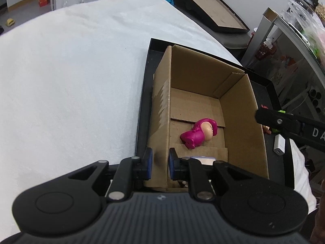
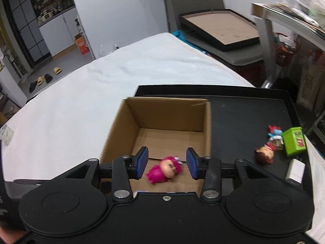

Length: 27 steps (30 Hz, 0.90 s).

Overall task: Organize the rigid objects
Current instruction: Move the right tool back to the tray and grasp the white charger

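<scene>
Right claw [image 2: 166, 163] jaws apart, empty, over pink plastic doll [image 2: 165, 169] in brown cardboard box [image 2: 168, 109]. Left claw [image 1: 160, 163] clamped on box wall. Risk: box tips if left yanks.

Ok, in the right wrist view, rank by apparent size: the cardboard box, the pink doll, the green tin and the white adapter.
1. cardboard box, by far the largest.
2. pink doll, though it lies nearest the camera, which flatters it.
3. green tin and white adapter look about alike; not ranked.
</scene>
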Each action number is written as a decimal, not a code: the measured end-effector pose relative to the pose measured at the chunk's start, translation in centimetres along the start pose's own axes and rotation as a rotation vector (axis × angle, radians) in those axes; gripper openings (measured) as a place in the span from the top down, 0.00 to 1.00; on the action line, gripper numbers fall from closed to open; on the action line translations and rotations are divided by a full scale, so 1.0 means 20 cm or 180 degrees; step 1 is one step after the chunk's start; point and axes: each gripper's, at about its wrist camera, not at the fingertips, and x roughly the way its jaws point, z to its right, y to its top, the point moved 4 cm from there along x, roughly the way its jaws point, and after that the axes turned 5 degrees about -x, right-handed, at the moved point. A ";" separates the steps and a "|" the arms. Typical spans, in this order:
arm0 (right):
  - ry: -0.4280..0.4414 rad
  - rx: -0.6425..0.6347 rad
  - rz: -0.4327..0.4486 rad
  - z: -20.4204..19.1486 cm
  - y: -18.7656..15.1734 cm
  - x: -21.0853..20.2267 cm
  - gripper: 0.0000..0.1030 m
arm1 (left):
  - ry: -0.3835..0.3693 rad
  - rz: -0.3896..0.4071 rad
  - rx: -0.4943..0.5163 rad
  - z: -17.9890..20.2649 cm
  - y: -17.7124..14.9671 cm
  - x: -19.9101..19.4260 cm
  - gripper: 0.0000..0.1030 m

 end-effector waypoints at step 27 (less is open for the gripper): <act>-0.0300 0.0586 0.0113 0.60 -0.24 -0.05 0.42 | 0.0676 0.0083 0.0336 0.27 0.05 -0.04 0.41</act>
